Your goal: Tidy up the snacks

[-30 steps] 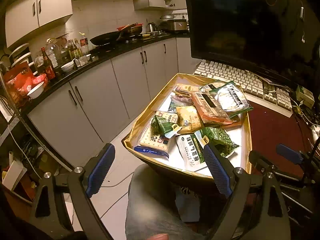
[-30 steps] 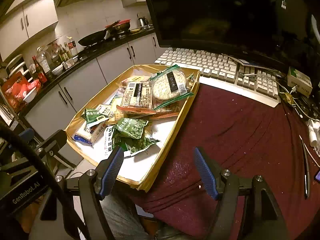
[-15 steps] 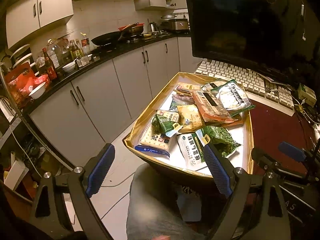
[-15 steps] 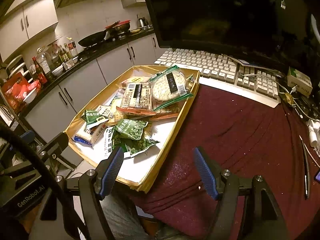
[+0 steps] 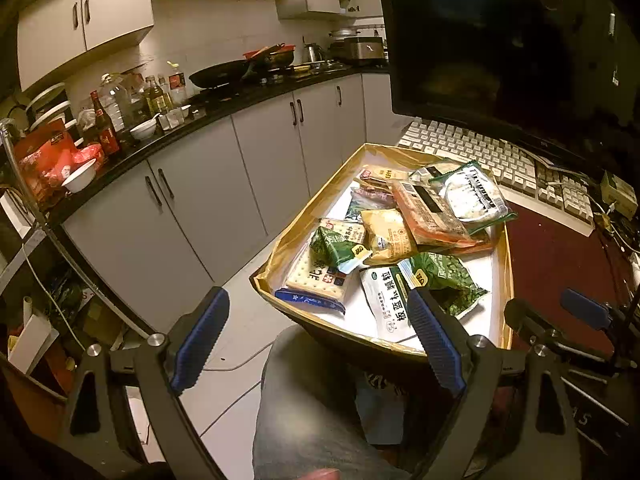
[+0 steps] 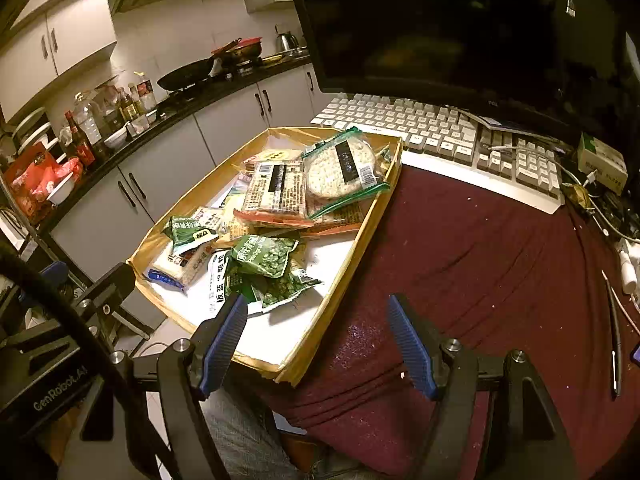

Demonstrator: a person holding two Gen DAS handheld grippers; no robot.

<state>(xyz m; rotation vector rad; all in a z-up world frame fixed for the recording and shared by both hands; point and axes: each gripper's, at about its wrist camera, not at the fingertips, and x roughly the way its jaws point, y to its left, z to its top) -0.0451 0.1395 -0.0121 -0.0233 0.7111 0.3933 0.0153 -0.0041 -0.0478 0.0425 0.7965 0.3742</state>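
A shallow gold-rimmed box lid [image 5: 507, 280] [image 6: 360, 240] lies on the table's left edge, full of snack packets. Among them are a green pea bag [image 5: 444, 280] [image 6: 266, 254], a white sachet [image 5: 386, 304], a cracker pack [image 5: 316, 280] [image 6: 180, 260], an orange-edged biscuit pack [image 5: 430, 212] [image 6: 276, 190] and a round rice cake bag [image 5: 472, 196] [image 6: 342, 164]. My left gripper [image 5: 316, 340] hovers before the lid's near corner, open and empty. My right gripper [image 6: 316, 340] hangs over the lid's near right edge, also open and empty.
A dark red cloth [image 6: 480, 260] covers the table to the right of the lid. A white keyboard [image 6: 440, 132] and a dark monitor [image 6: 440, 20] stand behind. Grey kitchen cabinets [image 5: 200, 200] and a crowded counter run to the left. A person's knee [image 5: 312, 408] is below the lid.
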